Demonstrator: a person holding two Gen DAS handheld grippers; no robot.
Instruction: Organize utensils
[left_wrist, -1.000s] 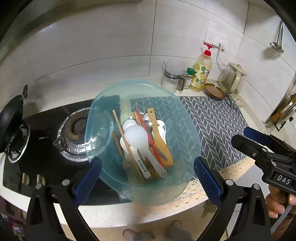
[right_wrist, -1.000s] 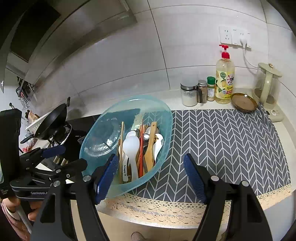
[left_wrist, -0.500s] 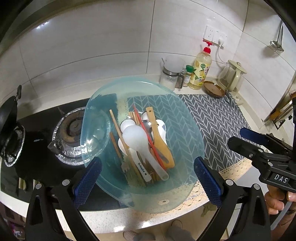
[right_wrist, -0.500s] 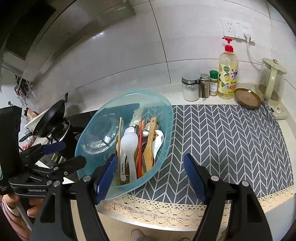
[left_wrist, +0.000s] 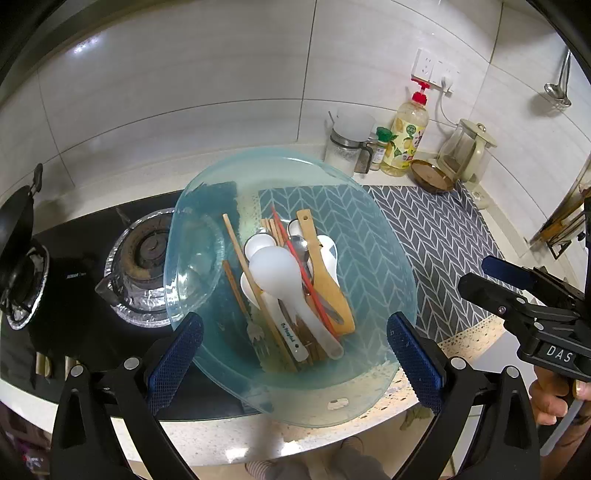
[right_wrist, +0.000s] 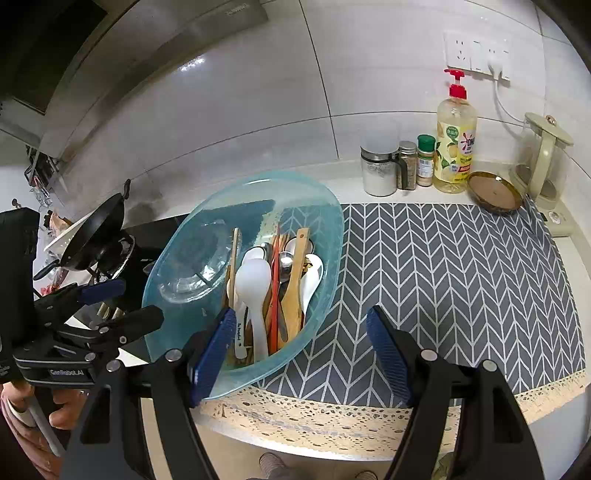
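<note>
Utensils: we saw wooden chopsticks (left_wrist: 246, 273), a white plastic spoon (left_wrist: 284, 280), a red chopstick (left_wrist: 303, 275), a wooden spatula (left_wrist: 325, 273) and a fork (left_wrist: 255, 332) piled together in the bowl's lower part.
Bowl: the translucent blue bowl (left_wrist: 373, 258) sat tilted at the counter's front, straddling the stove's edge and the mat's left end; its near rim overhung the counter edge (left_wrist: 207, 435).
Left gripper: our left gripper (left_wrist: 295, 354) was spread wide, a pad on each side of the bowl; whether the pads touched the rim we could not tell.
Right gripper: our right gripper (right_wrist: 299, 350) gaped too, its left pad (right_wrist: 212, 354) at the bowl's near rim.
Open room: the grey chevron mat (right_wrist: 461, 277) stretched right of the bowl.
Back edge: a white jar (right_wrist: 378, 168), spice jars (right_wrist: 424, 160), a soap bottle (right_wrist: 456, 140), a brown dish (right_wrist: 493, 192) and a glass kettle (right_wrist: 543, 158) lined the wall.
Left side: a gas burner (left_wrist: 144, 258) lay just beside the bowl, a black pan (right_wrist: 98, 236) further left.
</note>
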